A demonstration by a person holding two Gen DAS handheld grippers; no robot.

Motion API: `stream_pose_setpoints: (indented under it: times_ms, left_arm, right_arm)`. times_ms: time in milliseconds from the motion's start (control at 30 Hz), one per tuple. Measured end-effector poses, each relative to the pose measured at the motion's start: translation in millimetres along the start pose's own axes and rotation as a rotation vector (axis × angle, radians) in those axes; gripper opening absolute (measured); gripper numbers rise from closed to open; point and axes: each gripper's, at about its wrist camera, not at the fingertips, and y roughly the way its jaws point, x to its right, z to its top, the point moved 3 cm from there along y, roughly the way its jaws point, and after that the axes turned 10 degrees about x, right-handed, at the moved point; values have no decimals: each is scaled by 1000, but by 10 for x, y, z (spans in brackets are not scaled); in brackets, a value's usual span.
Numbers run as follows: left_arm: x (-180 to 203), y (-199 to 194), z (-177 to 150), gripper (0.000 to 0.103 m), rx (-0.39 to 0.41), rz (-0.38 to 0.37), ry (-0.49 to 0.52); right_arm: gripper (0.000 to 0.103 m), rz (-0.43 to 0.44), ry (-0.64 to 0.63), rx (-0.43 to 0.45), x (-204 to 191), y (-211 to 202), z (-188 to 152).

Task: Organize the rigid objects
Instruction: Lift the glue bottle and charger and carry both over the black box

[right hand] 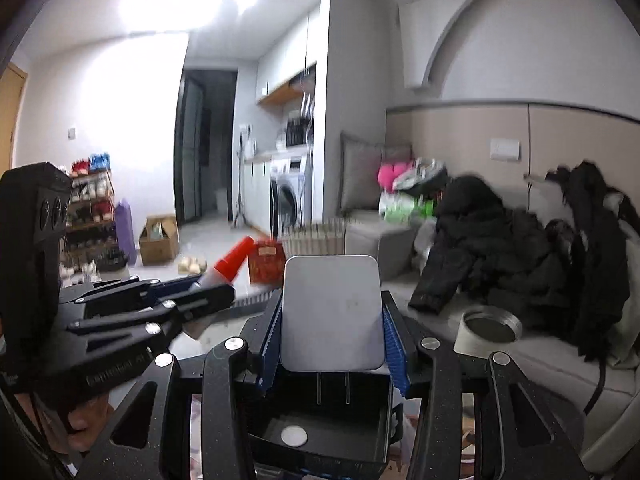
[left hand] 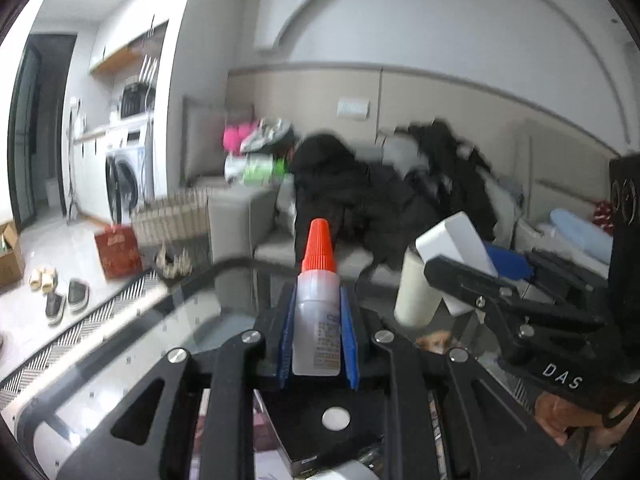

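My left gripper (left hand: 317, 312) is shut on a small clear glue bottle (left hand: 316, 320) with an orange-red cone cap, held upright above the glass table (left hand: 132, 344). My right gripper (right hand: 332, 320) is shut on a white plug adapter (right hand: 331, 312), its two prongs pointing back toward the camera. In the left wrist view the right gripper (left hand: 472, 276) sits to the right, holding the white adapter (left hand: 456, 240). In the right wrist view the left gripper (right hand: 208, 292) is at the left with the bottle's orange cap (right hand: 234, 260) sticking out.
A white roll of tape (left hand: 416, 292) stands on the table by the right gripper; it also shows in the right wrist view (right hand: 490, 326). Behind is a grey sofa (right hand: 400, 248) piled with black clothes (right hand: 500, 248). A red box (left hand: 118, 250) and shoes (left hand: 66, 298) lie on the floor at left.
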Motion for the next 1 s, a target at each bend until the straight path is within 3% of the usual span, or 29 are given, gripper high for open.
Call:
stream_pose_setpoints:
  times_ms: [300, 500, 733, 1000]
  left_arm:
    - [129, 499, -396, 18, -194, -3, -1]
    - [141, 719, -654, 19, -338, -15, -6]
    - [178, 782, -899, 19, -445, 6, 27]
    - [160, 744, -925, 19, -489, 6, 119]
  right_arm:
    - [45, 8, 68, -195, 231, 666, -449]
    - [45, 43, 129, -409, 364, 1052, -813]
    - [44, 49, 119, -563, 339, 1181, -1125]
    - [44, 62, 127, -670, 187, 1028, -1258]
